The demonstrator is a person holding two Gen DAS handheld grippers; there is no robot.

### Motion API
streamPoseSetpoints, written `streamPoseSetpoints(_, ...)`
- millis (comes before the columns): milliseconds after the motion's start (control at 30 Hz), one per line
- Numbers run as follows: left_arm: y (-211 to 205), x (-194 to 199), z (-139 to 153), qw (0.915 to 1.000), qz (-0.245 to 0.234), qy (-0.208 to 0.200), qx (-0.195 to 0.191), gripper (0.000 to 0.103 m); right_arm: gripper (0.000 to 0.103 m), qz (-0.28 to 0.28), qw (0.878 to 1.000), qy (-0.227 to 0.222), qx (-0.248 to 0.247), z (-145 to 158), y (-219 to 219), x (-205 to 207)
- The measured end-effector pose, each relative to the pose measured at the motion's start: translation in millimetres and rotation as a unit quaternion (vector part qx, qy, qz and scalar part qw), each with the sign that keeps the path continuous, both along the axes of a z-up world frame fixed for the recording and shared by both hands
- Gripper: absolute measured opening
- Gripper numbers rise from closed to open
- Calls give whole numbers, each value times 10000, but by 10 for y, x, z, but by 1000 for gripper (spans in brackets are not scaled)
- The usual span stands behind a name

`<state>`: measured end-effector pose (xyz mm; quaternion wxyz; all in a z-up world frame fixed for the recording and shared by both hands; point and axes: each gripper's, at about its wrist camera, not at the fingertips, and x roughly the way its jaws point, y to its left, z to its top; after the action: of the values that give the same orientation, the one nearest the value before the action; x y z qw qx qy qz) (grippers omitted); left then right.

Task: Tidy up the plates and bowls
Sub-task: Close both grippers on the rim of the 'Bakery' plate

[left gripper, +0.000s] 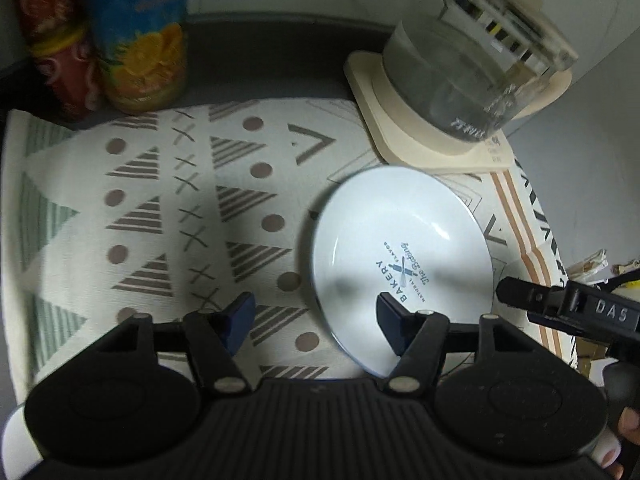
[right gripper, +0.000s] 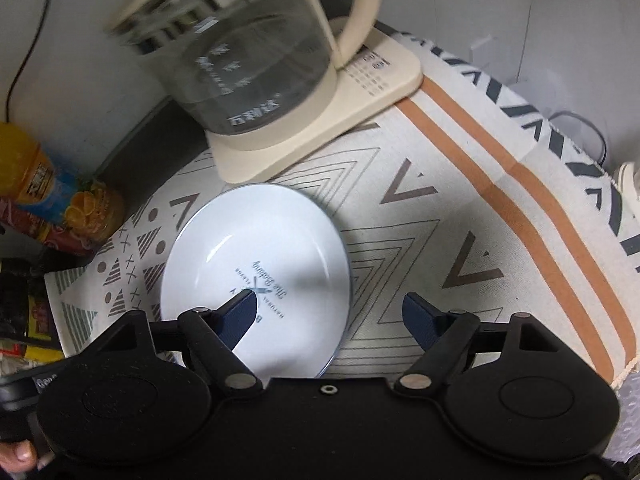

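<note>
Black tongs [left gripper: 316, 322] with blue pads [right gripper: 418, 316] and silver pivot screws.

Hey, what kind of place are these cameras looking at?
Most likely a home kitchen or dining table. A glass electric kettle sits on its cream base, a white "Bakery" bowl lies on a patterned tablecloth, and an orange drink bottle stands at the back.

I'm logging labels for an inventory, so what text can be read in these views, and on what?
"BAKERY", "The Baking", "NATURAL FLAVOR": printed inside the white plate.
"DAS": on the right gripper's black body, seen from the left wrist view.
White lettering on the glass kettle: blurred, unreadable.
Marks on the kettle base: too small.
Labels on the orange drink bottle and red bottle: blurred.
</note>
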<state>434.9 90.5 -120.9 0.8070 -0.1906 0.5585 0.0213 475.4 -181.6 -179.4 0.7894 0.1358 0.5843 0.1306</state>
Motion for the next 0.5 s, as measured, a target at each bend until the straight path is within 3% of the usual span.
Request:
streamPoseSetpoints(167, -51, 96, -126, 9998, -82, 130, -103, 58, 67, 116, 9991, 379, 136, -176, -38, 142)
streamPoseSetpoints(500, -79, 136, -411, 9986, -24, 411, -343, 29, 43, 315, 9970, 679, 178, -371, -72, 249)
